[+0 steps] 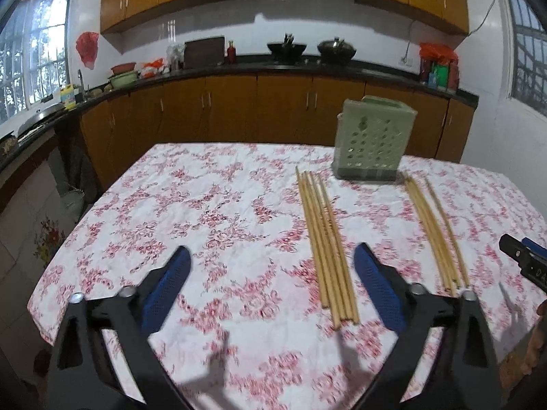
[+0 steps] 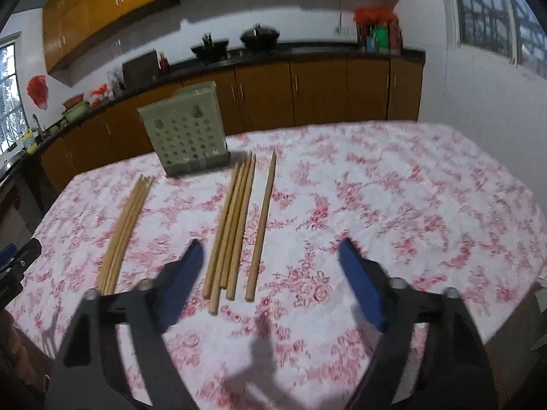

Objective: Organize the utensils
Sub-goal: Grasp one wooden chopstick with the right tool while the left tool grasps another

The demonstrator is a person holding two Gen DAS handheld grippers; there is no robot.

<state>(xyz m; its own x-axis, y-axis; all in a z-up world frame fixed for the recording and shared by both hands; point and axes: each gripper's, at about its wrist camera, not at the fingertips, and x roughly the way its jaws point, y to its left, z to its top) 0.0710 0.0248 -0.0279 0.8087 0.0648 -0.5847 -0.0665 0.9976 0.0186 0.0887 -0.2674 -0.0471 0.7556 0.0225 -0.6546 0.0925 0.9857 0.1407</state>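
- Step: approach, nothing gripped. Left gripper and right gripper both spread, empty.
- Two chopstick bundles flat on floral tablecloth, near green perforated holder.
- Next: straddle a bundle, pinch, lift into holder.

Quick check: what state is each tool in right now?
Left tool: open, holding nothing.
Right tool: open, holding nothing; chopsticks lie untouched on the table.
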